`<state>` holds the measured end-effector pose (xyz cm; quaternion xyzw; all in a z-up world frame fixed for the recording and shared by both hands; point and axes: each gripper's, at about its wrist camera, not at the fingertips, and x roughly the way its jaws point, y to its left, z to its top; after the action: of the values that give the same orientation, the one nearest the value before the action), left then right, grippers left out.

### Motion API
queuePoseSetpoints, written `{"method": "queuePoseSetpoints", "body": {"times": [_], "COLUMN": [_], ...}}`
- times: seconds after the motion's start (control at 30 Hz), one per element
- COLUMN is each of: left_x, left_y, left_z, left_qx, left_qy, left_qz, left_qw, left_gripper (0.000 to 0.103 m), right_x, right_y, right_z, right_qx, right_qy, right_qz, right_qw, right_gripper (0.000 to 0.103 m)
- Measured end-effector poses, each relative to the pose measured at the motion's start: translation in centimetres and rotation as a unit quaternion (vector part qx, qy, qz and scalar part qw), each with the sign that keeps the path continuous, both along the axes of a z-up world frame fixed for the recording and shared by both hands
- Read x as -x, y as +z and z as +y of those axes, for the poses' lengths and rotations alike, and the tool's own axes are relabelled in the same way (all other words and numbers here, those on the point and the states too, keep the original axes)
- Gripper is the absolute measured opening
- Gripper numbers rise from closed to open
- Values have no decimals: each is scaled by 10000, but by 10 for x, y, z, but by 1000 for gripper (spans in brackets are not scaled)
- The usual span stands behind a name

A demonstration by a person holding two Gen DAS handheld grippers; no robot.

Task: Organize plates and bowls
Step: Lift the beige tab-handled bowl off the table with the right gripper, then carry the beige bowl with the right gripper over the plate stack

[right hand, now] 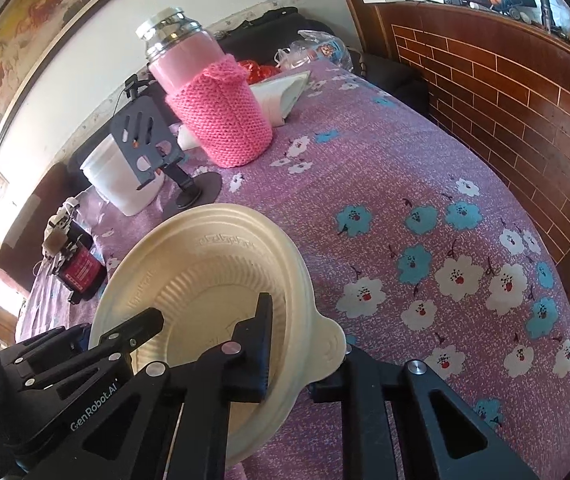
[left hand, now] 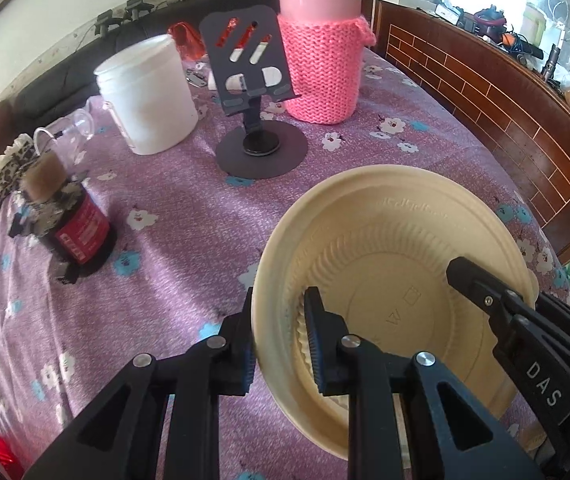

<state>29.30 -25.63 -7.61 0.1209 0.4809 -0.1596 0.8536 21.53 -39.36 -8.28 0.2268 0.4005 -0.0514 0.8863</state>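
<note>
I see the cream ribbed plastic plate (left hand: 397,240) held tilted above the purple floral tablecloth (left hand: 165,272), my left gripper (left hand: 281,340) pinching its left rim, my right gripper (right hand: 289,356) clamping the opposite rim.

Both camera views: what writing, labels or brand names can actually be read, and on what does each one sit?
"DAS": on the right hand-held gripper, seen from the left wrist view.
"GenRobot.AI": on the left hand-held gripper, seen from the right wrist view.
Embossed marks on the cream plate, rim and centre: too faint to read.
Red label on the dark jar: too blurred to read.
</note>
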Motion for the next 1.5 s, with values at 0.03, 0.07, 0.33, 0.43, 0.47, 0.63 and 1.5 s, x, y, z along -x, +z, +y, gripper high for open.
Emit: {"method": "queuePoseSetpoints", "body": {"times": [0.03,0.07,0.33,0.43,0.47,0.63,1.5], "left_x": [2,5,20,23,27,46,141], "left_y": [2,4,24,34,40,62,102], "left_z": [1,4,31,42,46,58,131], "left_qx": [-18,-39,88,220,236,325,742], "left_qy": [-10,8,248,323,333,333,602], "left_qz": [-15,-57,-159,-151,-222,-444,-909], "left_qw": [10000,10000,9995,9991,9989,9979,9913], "left_gripper": [20,19,17,17,17,17,18], "right_x": [1,3,7,13,15,32,126], "right_y": [0,0,15,30,35,56,104], "right_z": [2,5,28,40,44,57,129], "right_qx": [15,44,127,249,271,406,606], "right_qy": [7,21,180,259,291,353,599], "right_qz": [-7,-5,-146,-252,-284,-438,-980], "right_qw": [10000,10000,9997,9990,9988,9976,9915], "right_gripper": [14,14,13,12,12,12,12]}}
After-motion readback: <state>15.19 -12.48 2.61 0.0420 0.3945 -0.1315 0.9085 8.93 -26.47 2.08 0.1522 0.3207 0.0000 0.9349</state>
